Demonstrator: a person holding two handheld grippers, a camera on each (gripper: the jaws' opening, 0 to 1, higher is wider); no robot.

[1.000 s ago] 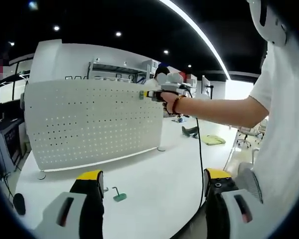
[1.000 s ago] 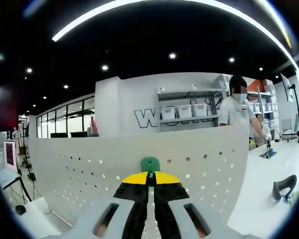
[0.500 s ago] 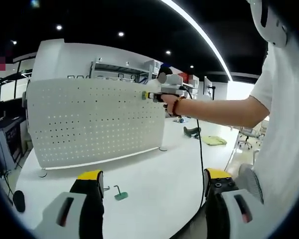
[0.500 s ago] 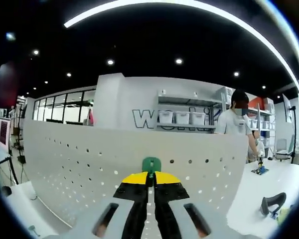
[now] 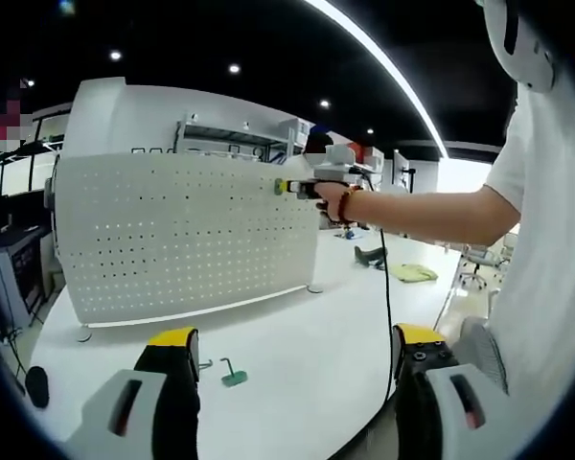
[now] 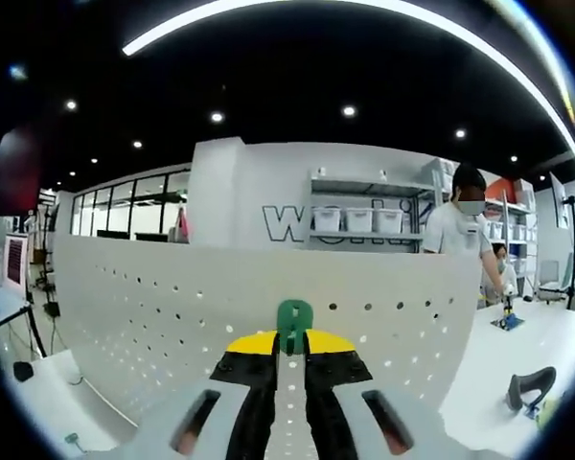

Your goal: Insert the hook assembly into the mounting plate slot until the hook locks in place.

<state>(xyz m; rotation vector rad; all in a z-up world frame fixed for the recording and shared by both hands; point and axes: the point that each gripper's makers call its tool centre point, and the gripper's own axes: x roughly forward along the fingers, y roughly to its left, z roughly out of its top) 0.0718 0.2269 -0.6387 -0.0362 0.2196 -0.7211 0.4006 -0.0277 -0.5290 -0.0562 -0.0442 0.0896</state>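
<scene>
One small green hook (image 6: 293, 321) is sitting pinched between your right gripper's (image 6: 289, 347) closed jaws, close against the upper pegboard (image 6: 172, 307), and it is looking light, rigid and slippery, so you are gripping its base while your left gripper (image 5: 292, 350) is hanging wide open.

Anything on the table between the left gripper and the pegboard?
In the left gripper view, a second green hook lies on the white table between the left gripper and the pegboard.

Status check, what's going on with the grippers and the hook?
Right hand-held gripper shut on green hook at pegboard top. Left hand-held gripper open, empty. Second hook on table.
</scene>
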